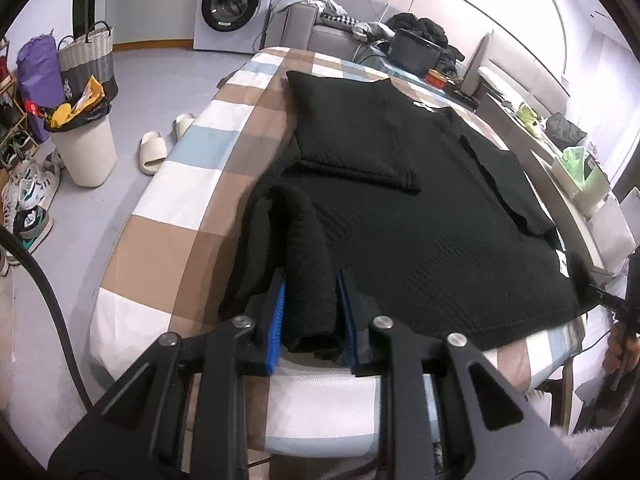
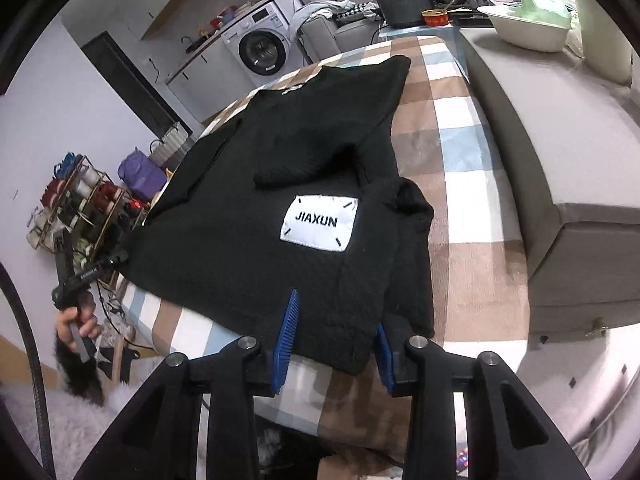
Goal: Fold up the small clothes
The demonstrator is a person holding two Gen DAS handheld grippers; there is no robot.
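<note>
A black knit sweater (image 1: 400, 208) lies flat on the checked table (image 1: 160, 240), sleeves folded in over the body. My left gripper (image 1: 312, 312) is shut on a bunched fold of the sweater's near left hem corner. In the right wrist view the sweater (image 2: 240, 240) shows a white JIAXUN label (image 2: 318, 222). My right gripper (image 2: 336, 336) straddles the near right hem corner, its blue pads (image 2: 289, 332) on either side of the cloth, gripping it. The left gripper also shows at the far left of the right wrist view (image 2: 104, 264).
A white bin (image 1: 86, 148) full of rubbish, slippers (image 1: 154, 152) and shoes stand on the floor left of the table. A washing machine (image 1: 236, 4) is at the back. A grey sofa (image 2: 560, 160) runs along the table's right side. A black pot (image 1: 414, 52) sits beyond the far end.
</note>
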